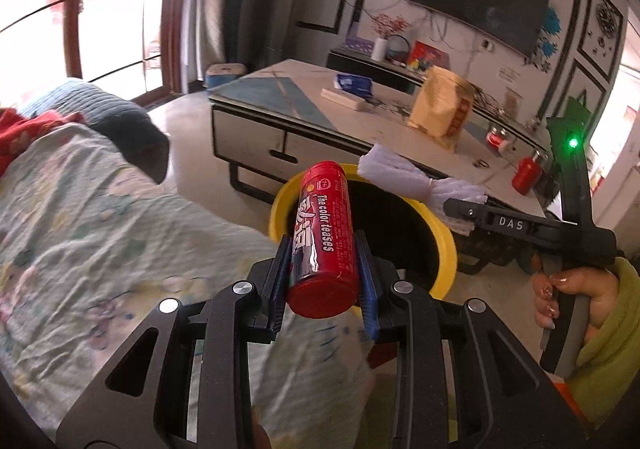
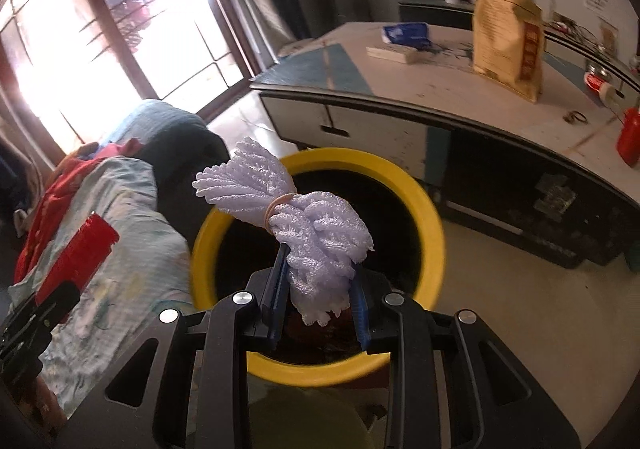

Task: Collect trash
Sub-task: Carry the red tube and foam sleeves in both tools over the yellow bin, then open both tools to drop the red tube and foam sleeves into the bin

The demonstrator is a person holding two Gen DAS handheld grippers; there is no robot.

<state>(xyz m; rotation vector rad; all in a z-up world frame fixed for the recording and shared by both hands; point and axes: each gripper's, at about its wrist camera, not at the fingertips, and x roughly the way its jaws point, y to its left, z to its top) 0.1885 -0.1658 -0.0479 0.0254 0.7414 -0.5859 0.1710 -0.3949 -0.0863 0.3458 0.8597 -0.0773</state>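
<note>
Your left tool (image 1: pixel 324 269) grips a red can (image 1: pixel 324 237), right tool (image 2: pixel 318 285) pinches foam netting (image 2: pixel 304 225), both over the yellow bin (image 2: pixel 432 233), btw bed (image 1: pixel 80 209) & table (image 1: pixel 288 89).

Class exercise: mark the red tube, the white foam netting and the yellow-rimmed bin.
red tube (image 1: pixel 325 237): left wrist view, middle of its label.
white foam netting (image 2: pixel 316 237): right wrist view, bunched middle.
yellow-rimmed bin (image 2: pixel 430 225): right wrist view, right rim.

The red tube (image 1: pixel 324 241) reads "The color teases"; the right gripper (image 1: pixel 464 215) reads "DAS".
</note>
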